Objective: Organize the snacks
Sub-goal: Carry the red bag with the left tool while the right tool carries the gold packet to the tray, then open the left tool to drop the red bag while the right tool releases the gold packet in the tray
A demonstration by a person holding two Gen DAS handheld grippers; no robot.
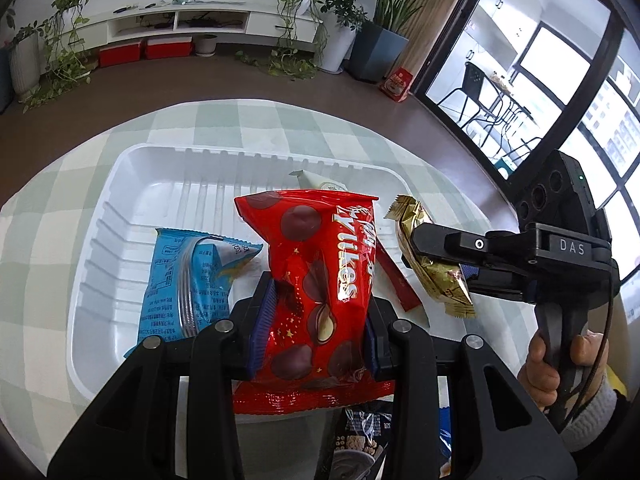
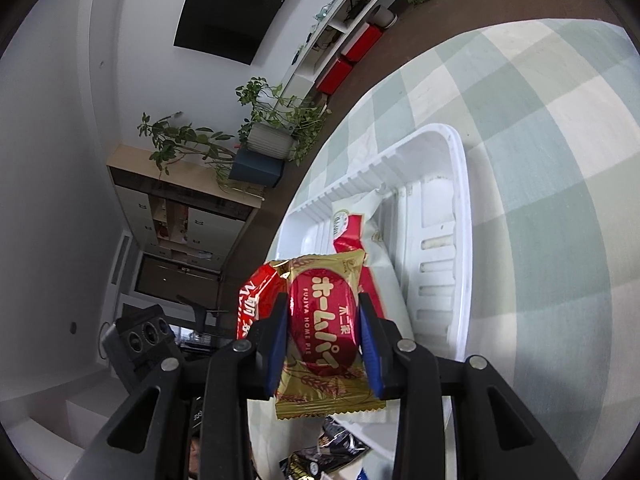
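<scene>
1. A red chocolate snack bag (image 1: 316, 280) stands upright between the blue pads of the left gripper (image 1: 316, 316), which is narrowed onto the bag's lower half and holds it above the near part of a white plastic tray (image 1: 132, 184).
2. A gold-wrapped pie snack (image 2: 324, 336) with a red oval label sits pinched between the blue pads of the right gripper (image 2: 324, 344); the left wrist view shows this gripper entering from the right, the gold packet (image 1: 436, 264) held over the tray's right-hand edge.
3. A person's hand (image 1: 560, 364) wraps the right gripper's handle at the lower right.
4. Inside the tray lie a blue packet (image 1: 192, 280) at the left, a red stick-shaped packet (image 1: 400, 284) and a pale packet (image 1: 320, 180) partly hidden behind the red bag.
5. The tray rests on a table covered by a green-and-white checked cloth (image 1: 240, 124).
6. More wrapped snacks, among them a dark packet (image 2: 328, 448), lie on the table just below the grippers.
7. Potted plants (image 1: 304, 4), a white shelf unit (image 1: 180, 24) and red boxes (image 1: 144, 50) line the far wall.
</scene>
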